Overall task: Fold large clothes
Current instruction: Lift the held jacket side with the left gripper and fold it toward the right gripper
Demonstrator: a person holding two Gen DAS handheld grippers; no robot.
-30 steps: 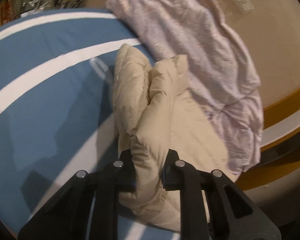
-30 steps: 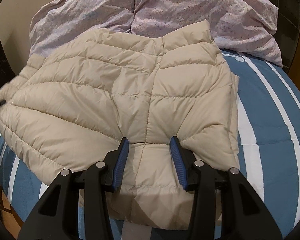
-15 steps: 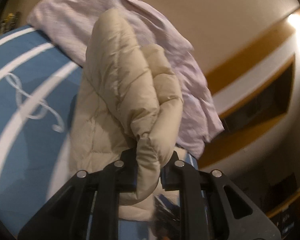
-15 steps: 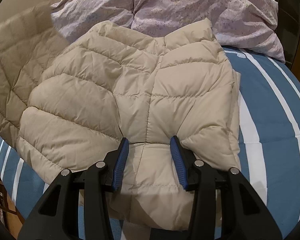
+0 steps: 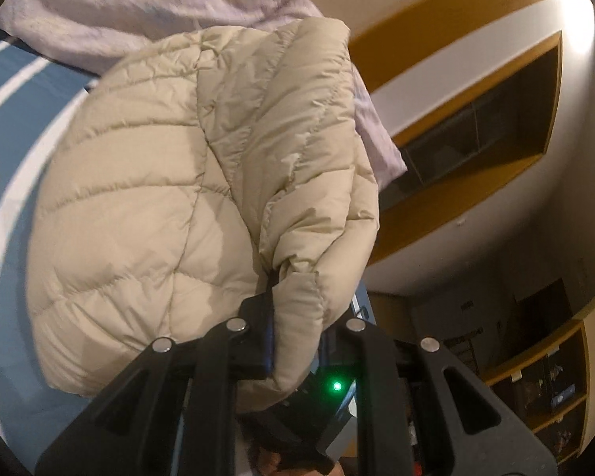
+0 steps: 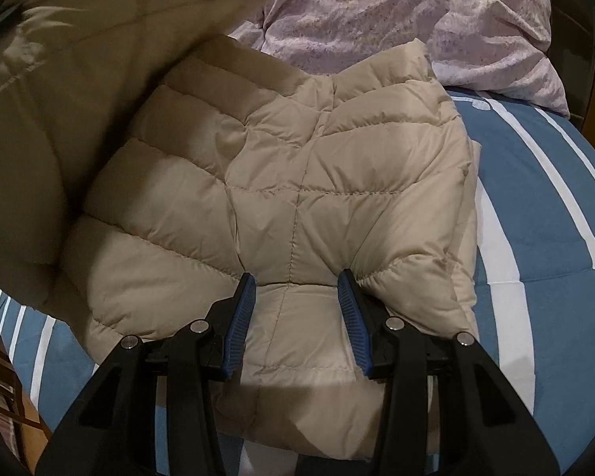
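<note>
Blue bedding with broad white stripes (image 6: 543,214) covers a bed, and a crumpled pale lilac duvet (image 6: 416,20) is heaped at its far end. On the bed lies a beige quilted puffer jacket (image 6: 297,182), partly folded into a rough rectangle.

On the left side, the left claw (image 5: 293,333) is clamped on a thick edge of the jacket (image 5: 186,182), and the padded fabric bulges up and over the black fingers (image 5: 258,317). This gripped part is raised off the bed; in the right wrist view it appears as a blurred beige mass along the left edge. Behind it, the left wrist view shows a cream wall with a wooden band and a dark recessed shelf (image 5: 480,127).

Toward the right, the right claw (image 6: 295,309) is spread wide, its blue ribbed pads (image 6: 242,317) apart with nothing gripped between them. Its tips sit on or just above the jacket's near portion; contact cannot be told.
</note>
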